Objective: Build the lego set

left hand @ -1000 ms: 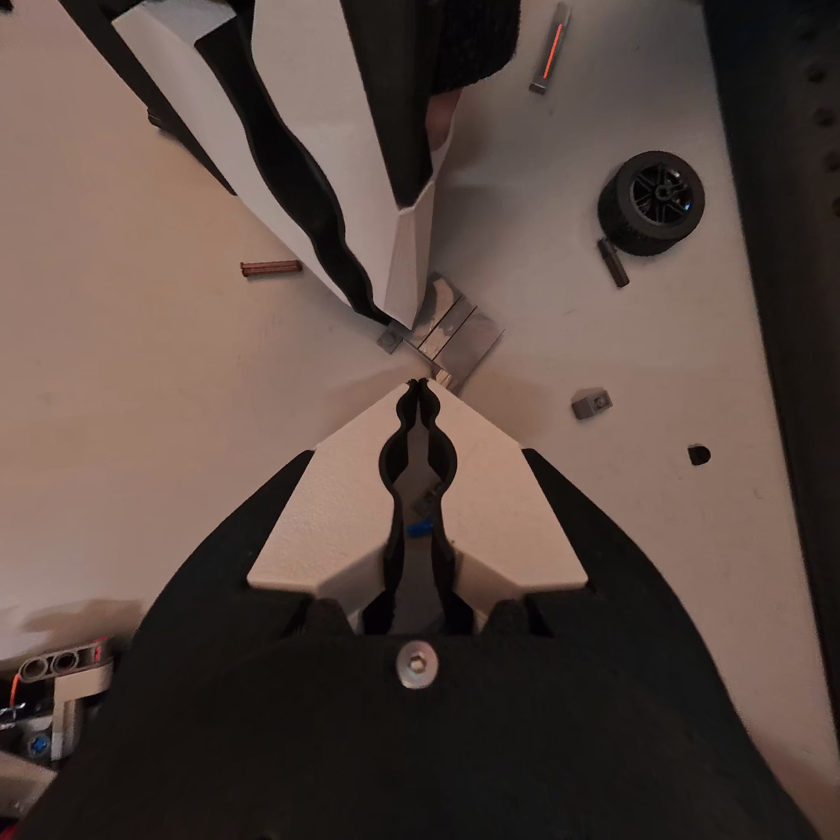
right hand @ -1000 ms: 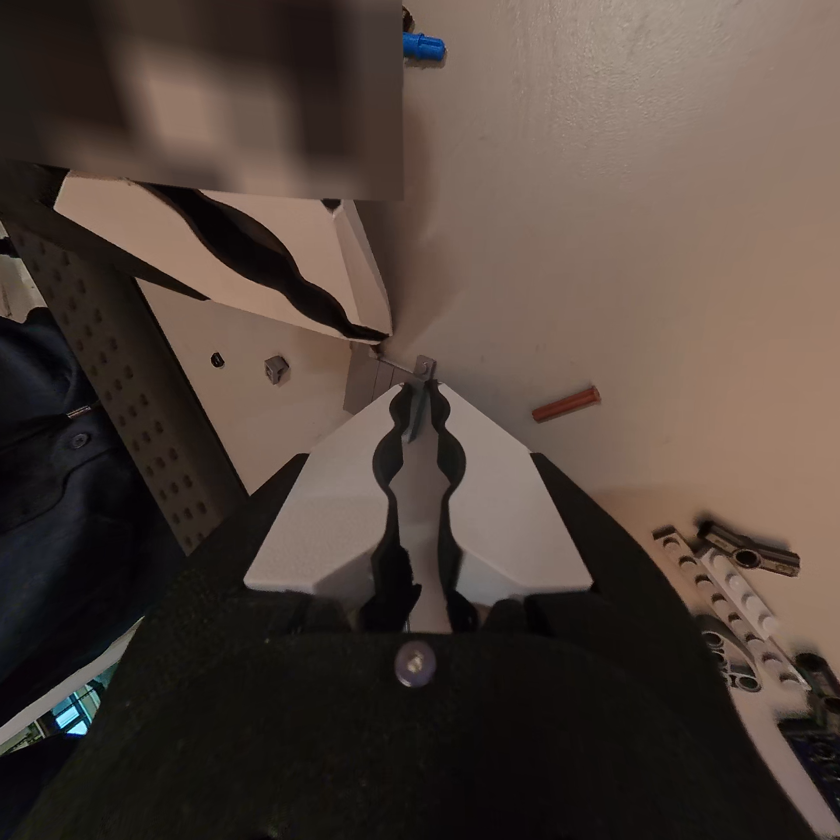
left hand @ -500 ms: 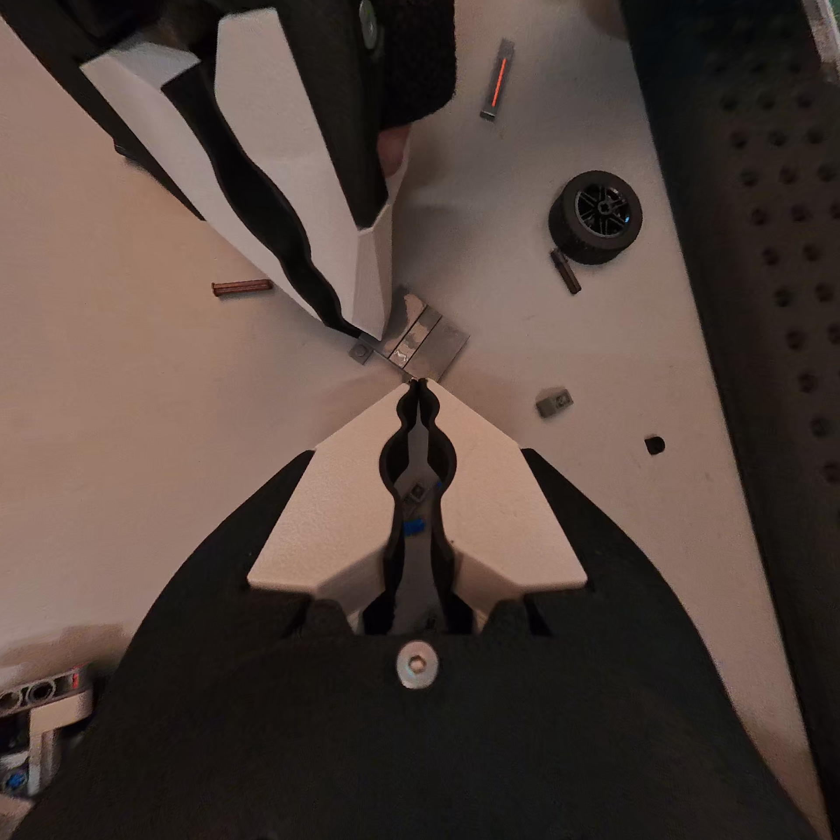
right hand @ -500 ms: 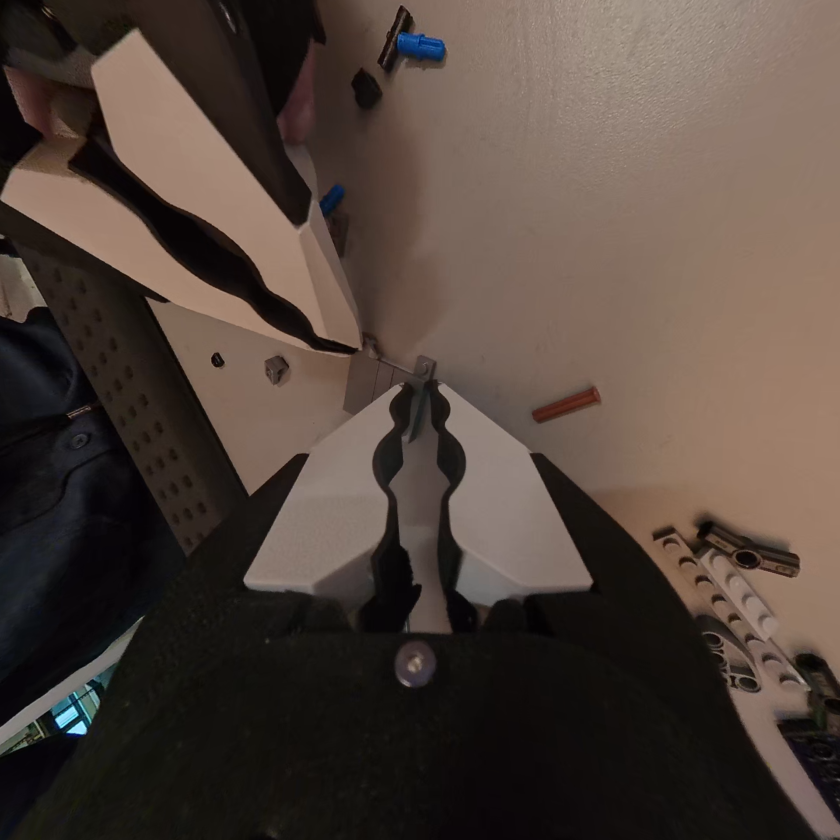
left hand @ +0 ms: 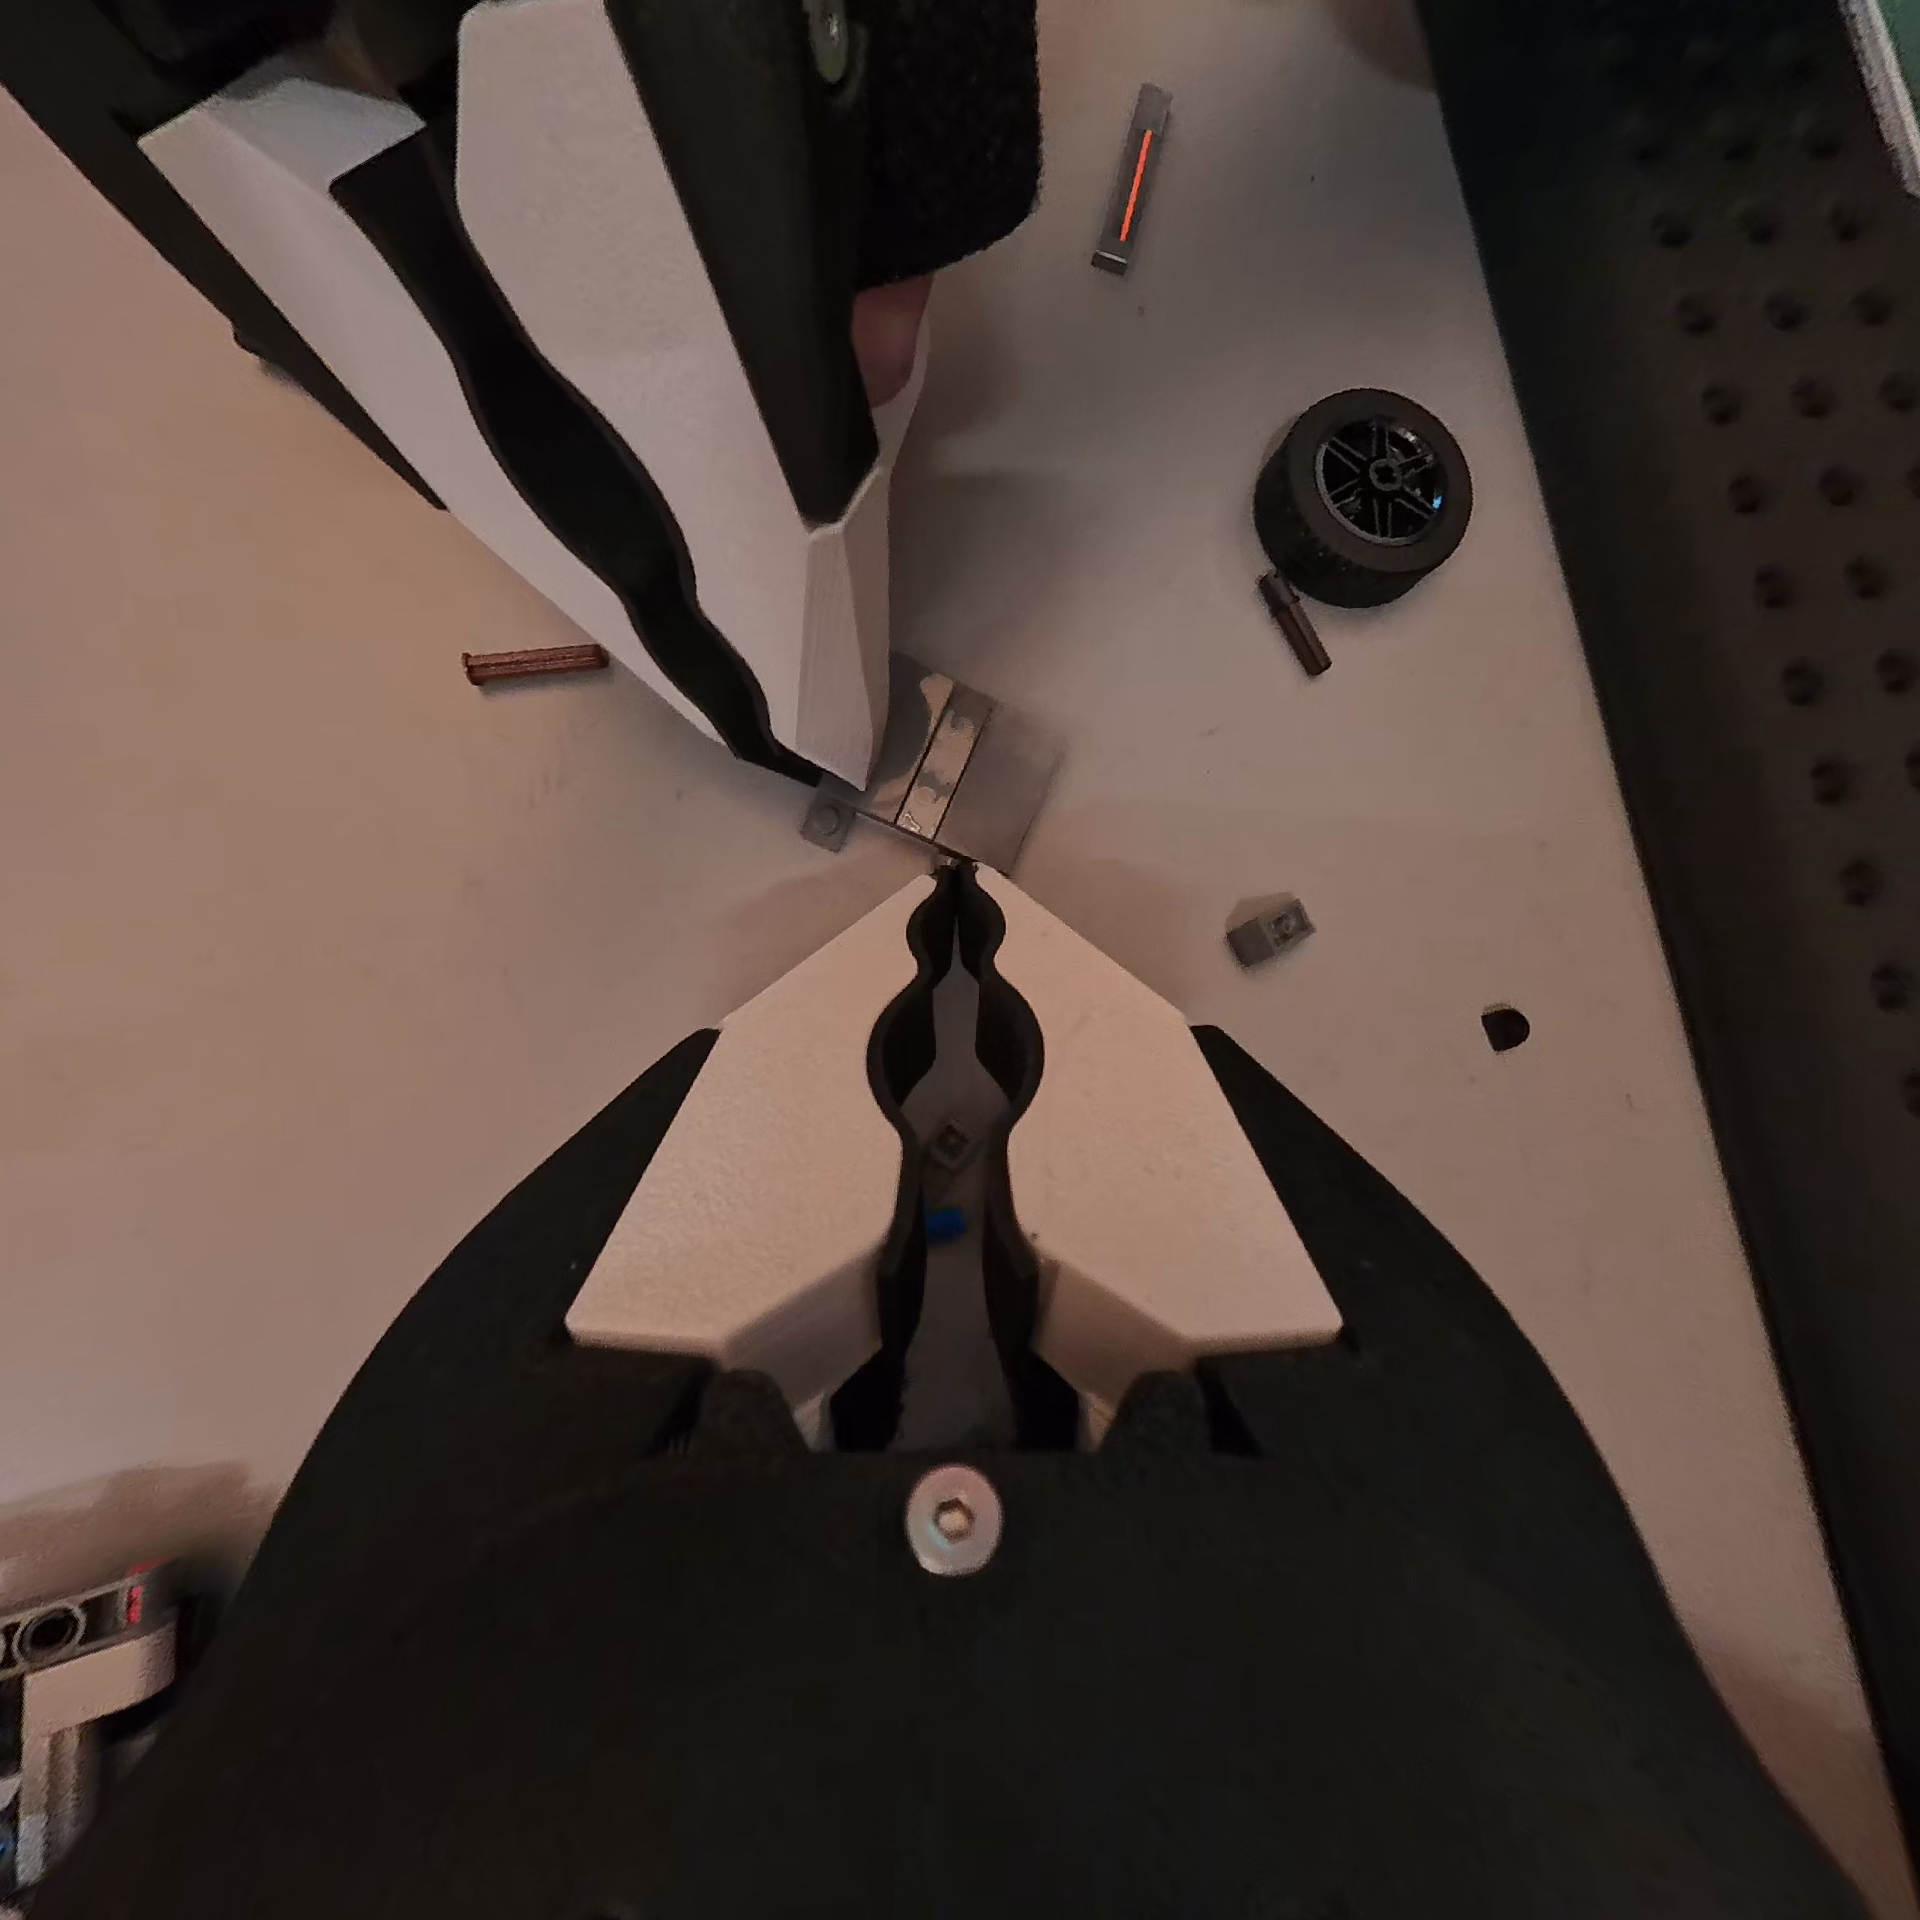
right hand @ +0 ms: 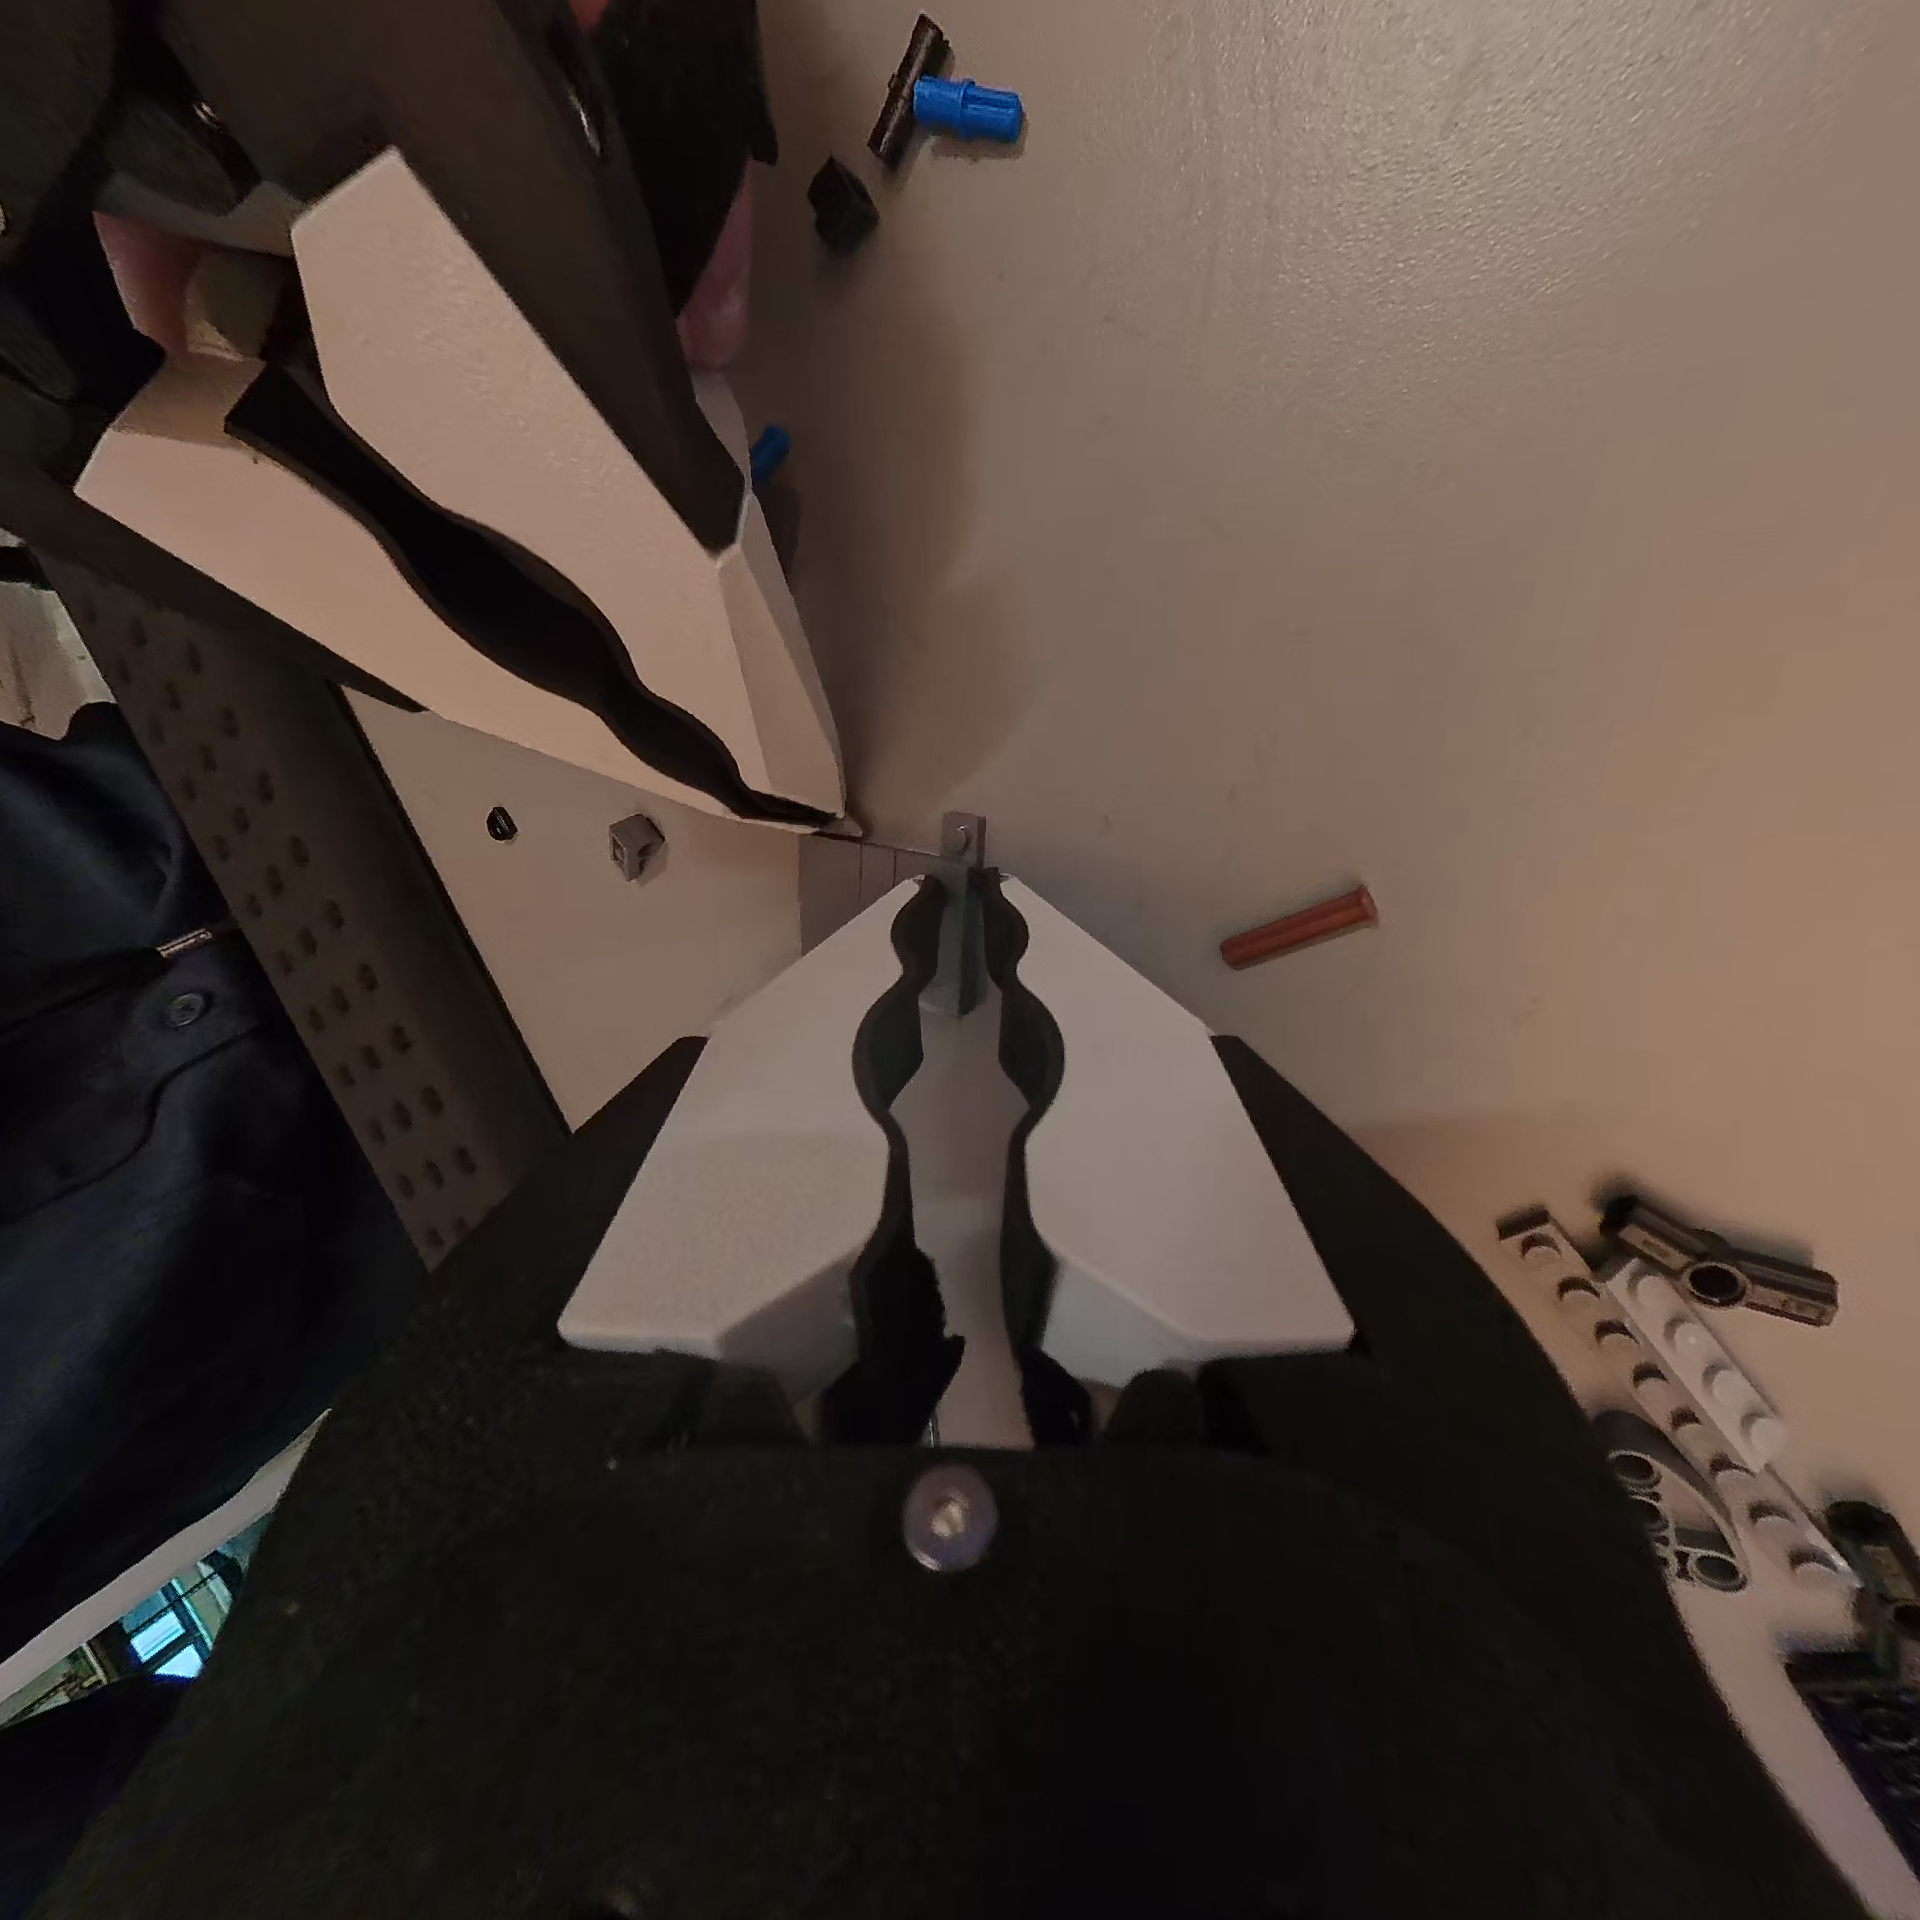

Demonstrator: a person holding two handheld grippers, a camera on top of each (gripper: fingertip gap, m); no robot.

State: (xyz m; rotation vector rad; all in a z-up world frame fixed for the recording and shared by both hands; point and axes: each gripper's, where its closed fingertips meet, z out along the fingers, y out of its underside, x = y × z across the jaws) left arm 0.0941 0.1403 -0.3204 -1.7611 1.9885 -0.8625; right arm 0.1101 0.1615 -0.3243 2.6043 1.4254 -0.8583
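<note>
Both grippers meet at the grey plate assembly (left hand: 961,769) mid-desk (left hand: 260,1039). Right gripper (right hand: 961,883) fingers stay clenched on its studded end; left gripper (left hand: 956,873) fingers are pinched on the opposite corner. Over the last second the left backed off, then returned. Looks like seating a piece; wheel (left hand: 1361,499) untouched.

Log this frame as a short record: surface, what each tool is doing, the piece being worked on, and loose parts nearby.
surface: pale table
left tool: shut, tip at grey tile assembly
right tool: shut on a thin grey plate
loose parts: black wheel, reddish-brown axle, small grey brick, blue pin
</note>
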